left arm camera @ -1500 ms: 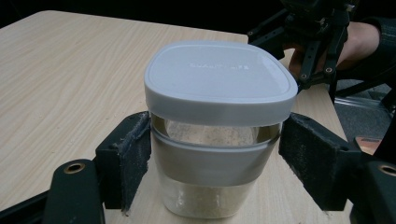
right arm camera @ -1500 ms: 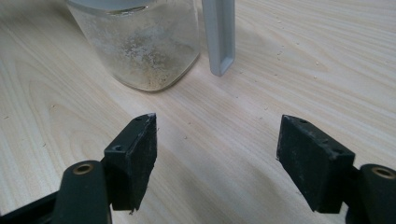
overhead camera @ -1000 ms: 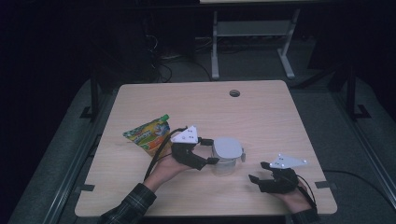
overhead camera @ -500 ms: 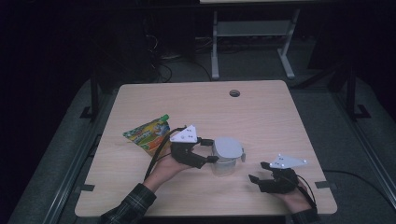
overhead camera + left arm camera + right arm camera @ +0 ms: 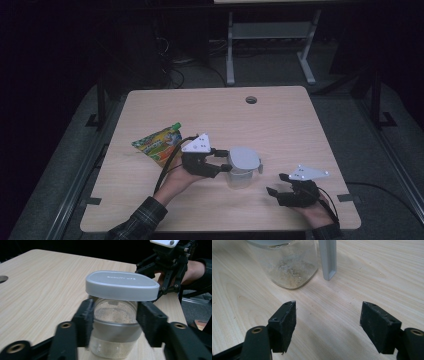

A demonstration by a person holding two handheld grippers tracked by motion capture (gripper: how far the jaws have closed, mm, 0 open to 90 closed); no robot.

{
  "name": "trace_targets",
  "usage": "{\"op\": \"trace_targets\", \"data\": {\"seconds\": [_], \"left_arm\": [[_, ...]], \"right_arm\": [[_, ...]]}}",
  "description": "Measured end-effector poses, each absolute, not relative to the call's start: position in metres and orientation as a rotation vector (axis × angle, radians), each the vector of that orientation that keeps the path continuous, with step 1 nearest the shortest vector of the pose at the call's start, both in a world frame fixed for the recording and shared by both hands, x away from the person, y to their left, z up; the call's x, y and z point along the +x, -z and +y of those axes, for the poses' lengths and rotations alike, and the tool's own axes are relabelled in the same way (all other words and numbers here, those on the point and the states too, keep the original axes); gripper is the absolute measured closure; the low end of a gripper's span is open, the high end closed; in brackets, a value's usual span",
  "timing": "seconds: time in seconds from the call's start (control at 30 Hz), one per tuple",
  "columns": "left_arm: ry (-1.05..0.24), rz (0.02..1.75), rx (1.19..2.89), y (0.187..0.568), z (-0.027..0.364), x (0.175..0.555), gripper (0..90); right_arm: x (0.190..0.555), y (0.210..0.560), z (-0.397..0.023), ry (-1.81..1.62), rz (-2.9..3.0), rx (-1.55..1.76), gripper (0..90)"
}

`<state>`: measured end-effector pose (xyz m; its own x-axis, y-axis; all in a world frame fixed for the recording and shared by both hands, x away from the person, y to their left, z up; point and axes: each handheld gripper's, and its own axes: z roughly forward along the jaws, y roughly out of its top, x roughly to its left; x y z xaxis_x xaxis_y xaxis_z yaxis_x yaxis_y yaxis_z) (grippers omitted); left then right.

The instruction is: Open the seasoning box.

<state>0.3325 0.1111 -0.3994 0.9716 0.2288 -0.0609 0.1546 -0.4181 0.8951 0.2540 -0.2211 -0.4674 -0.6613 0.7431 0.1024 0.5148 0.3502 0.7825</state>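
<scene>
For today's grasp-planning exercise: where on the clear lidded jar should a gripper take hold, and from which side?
Grip the jar around its glass body, just under the overhanging grey lid, coming in level from the side as the left gripper does; the lid looks too wide.

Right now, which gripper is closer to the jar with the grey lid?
The left gripper: its fingers sit on either side of the jar, closing in. The right gripper rests open on the table beside it, apart.
</scene>
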Motion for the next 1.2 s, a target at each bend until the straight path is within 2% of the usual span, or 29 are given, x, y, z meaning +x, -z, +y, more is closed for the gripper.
{"op": "trace_targets", "data": {"seconds": [0.03, 0.3, 0.53, 1.2], "left_arm": [[-0.087, 0.269, 2.016, 0.399, 0.110, 0.332, 56.1], [-0.081, 0.274, 2.027, 0.401, 0.105, 0.332, 67.2], [-0.063, 0.260, 2.030, 0.401, 0.103, 0.335, 89.5], [-0.015, 0.242, 1.984, 0.385, 0.099, 0.338, 90.0]], "right_arm": [[0.254, 0.467, -0.221, -1.209, 2.344, 1.125, 28.7], [0.254, 0.467, -0.222, -1.210, 2.341, 1.126, 28.7], [0.254, 0.467, -0.221, -1.210, 2.346, 1.123, 28.7], [0.255, 0.468, -0.222, -1.208, 2.347, 1.123, 28.8]]}}
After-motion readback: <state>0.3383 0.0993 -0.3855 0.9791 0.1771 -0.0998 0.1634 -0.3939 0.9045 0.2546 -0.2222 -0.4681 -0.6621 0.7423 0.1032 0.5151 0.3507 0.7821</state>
